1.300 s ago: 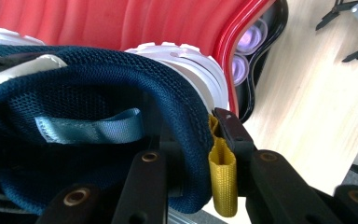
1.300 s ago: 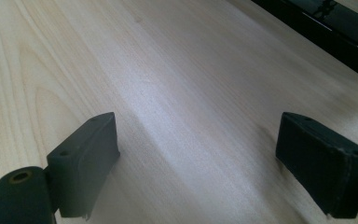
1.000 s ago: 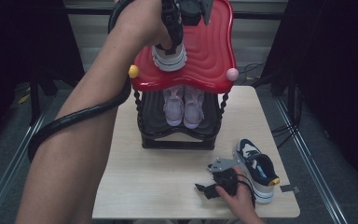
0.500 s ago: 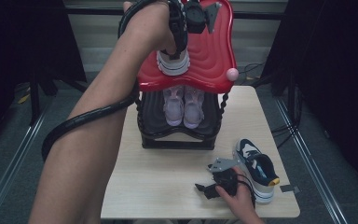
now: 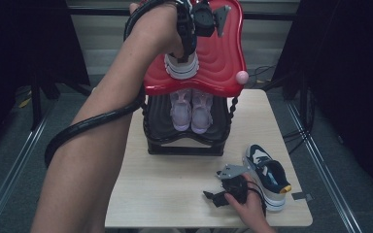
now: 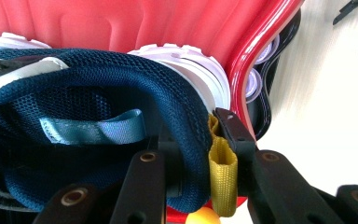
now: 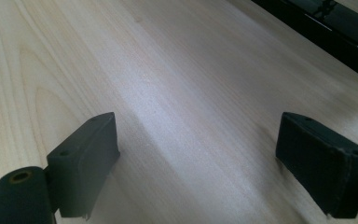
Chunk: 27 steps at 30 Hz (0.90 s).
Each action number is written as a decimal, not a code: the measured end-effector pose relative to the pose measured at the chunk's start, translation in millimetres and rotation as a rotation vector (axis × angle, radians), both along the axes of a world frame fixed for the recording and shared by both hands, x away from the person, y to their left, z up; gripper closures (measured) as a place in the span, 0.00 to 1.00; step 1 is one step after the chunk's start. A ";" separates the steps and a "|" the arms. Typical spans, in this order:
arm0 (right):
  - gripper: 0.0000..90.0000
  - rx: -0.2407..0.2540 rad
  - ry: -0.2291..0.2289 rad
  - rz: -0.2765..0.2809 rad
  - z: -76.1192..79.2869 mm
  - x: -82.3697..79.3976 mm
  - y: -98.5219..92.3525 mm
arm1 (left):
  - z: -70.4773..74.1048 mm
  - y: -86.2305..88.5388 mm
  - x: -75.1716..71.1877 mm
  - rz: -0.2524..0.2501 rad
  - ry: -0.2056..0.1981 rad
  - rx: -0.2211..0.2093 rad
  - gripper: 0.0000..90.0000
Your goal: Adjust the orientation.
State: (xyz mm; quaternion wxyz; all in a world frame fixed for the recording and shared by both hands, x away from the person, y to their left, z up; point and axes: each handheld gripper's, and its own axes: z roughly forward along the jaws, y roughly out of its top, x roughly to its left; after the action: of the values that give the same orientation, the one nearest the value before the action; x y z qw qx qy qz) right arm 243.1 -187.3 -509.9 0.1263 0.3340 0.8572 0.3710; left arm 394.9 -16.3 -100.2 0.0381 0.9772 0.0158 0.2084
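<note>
A navy mesh shoe [image 5: 180, 68] with a white sole sits on the red top shelf [image 5: 218, 53] of a shoe rack. My left gripper [image 5: 187, 46] reaches down from above and is shut on its heel. In the left gripper view one jaw is inside the shoe [image 6: 98, 88] and the other presses the collar beside the yellow pull tab [image 6: 223, 172]. Its mate, a second navy shoe [image 5: 268, 174], lies on the table at the front right. My right gripper [image 5: 218, 196] rests on the tabletop just left of it, open [image 7: 205, 154] with only bare wood between the jaws.
A pair of pale pink shoes [image 5: 192, 109] stands on the black lower shelf [image 5: 184, 141]. A pink knob [image 5: 242, 76] sticks out at the red shelf's right corner. The light wooden table [image 5: 175, 194] has dark floor on both sides. The left gripper's cable [image 5: 87, 126] hangs below the forearm.
My left forearm and gripper have shifted slightly to the right with the shoe over the red shelf. The right gripper has stayed put.
</note>
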 end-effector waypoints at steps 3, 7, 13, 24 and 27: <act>0.13 0.000 0.000 0.000 0.0 0.0 0.0 | -0.3 0.3 -0.2 -0.006 0.000 0.005 0.82; 0.13 0.000 0.000 0.000 0.0 0.0 0.0 | -0.3 0.8 -0.4 -0.014 0.001 0.011 0.82; 0.13 0.001 0.000 0.001 0.0 0.0 0.0 | 0.1 2.2 0.1 -0.015 0.000 0.003 0.81; 0.13 0.001 0.000 0.001 -0.1 0.1 0.0 | 1.1 2.6 0.4 0.010 -0.037 -0.009 0.74; 0.13 0.001 0.000 0.001 0.0 0.0 0.0 | 0.8 2.9 1.4 0.020 -0.040 -0.020 0.71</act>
State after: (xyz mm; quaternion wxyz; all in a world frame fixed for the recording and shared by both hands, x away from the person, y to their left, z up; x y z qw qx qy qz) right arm 243.2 -187.3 -509.9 0.1261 0.3338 0.8572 0.3713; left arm 396.2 -13.4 -99.4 0.0463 0.9722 0.0267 0.2281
